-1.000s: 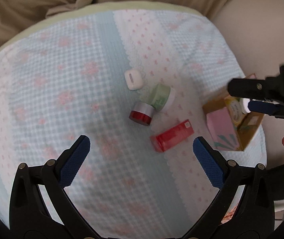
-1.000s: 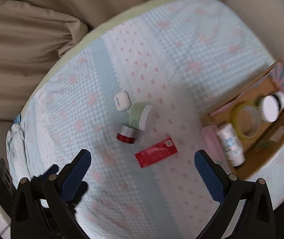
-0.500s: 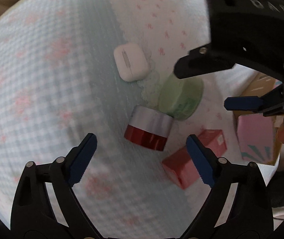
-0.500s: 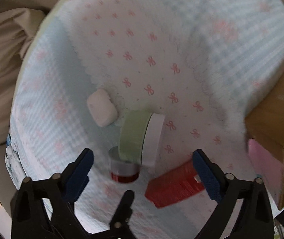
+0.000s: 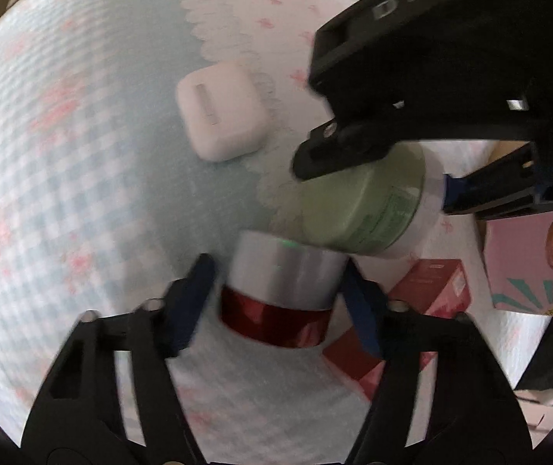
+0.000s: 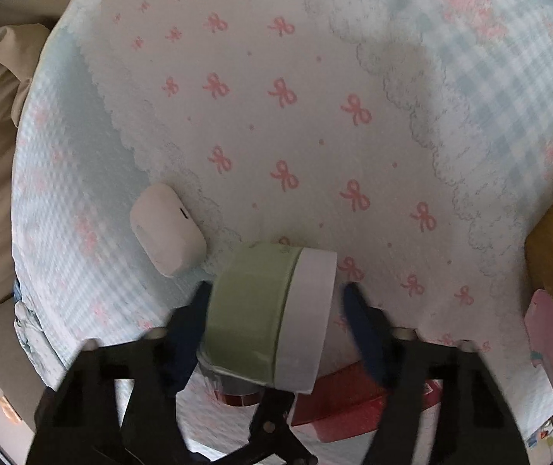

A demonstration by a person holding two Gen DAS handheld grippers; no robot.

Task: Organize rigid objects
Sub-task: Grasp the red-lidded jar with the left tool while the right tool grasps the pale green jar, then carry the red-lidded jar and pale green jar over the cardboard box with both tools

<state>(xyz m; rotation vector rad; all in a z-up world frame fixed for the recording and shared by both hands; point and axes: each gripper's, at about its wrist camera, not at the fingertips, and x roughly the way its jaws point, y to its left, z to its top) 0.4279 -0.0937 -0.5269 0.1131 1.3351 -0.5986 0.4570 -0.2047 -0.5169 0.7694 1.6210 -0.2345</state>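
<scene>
My left gripper (image 5: 276, 298) has its blue pads on either side of the silver-and-red jar (image 5: 276, 294), which lies on its side on the patterned cloth (image 5: 63, 193); the right pad looks pressed to the jar, the left pad just beside it, so I cannot tell whether the grip is closed yet. My right gripper (image 6: 276, 310) straddles the green jar with the white lid (image 6: 268, 317), also on its side, pads near both ends with narrow gaps showing, so it is not clamped. The two jars touch each other. The white earbud case (image 6: 166, 228) sits just beside the green jar, on the blue checked part of the cloth. The red box (image 5: 427, 294) lies behind my left gripper's right finger, and the pink carton (image 5: 516, 263) stands near it at the cloth's edge
</scene>
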